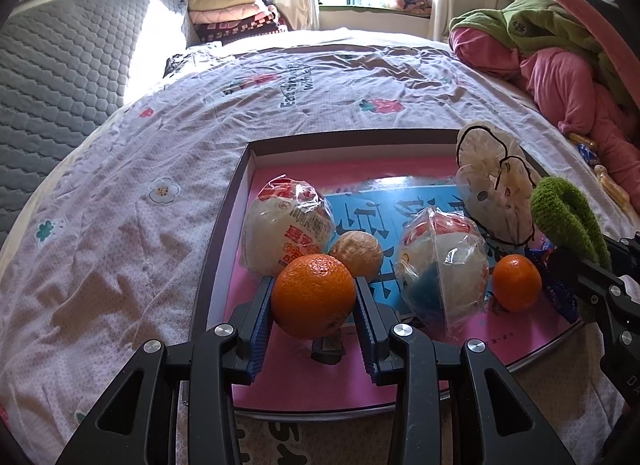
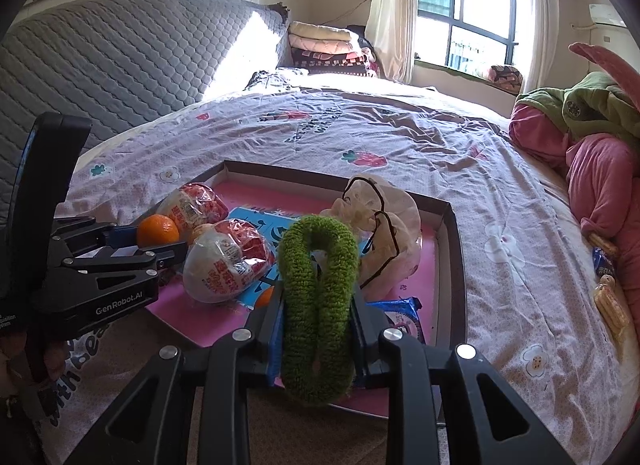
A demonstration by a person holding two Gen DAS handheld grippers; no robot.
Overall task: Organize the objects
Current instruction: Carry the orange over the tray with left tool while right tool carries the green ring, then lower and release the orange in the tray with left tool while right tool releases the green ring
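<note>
My left tool [image 1: 314, 297] grips an orange [image 1: 313, 295]; right tool [image 2: 318, 315] clamps a green fuzzy loop [image 2: 318, 297] over the tray [image 2: 450, 249]

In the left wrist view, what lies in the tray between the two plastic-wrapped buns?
A small round tan fruit lies between the left bun and the right bun, touching or nearly touching the left one. Beside it, the tray's blue printed floor is bare.
</note>
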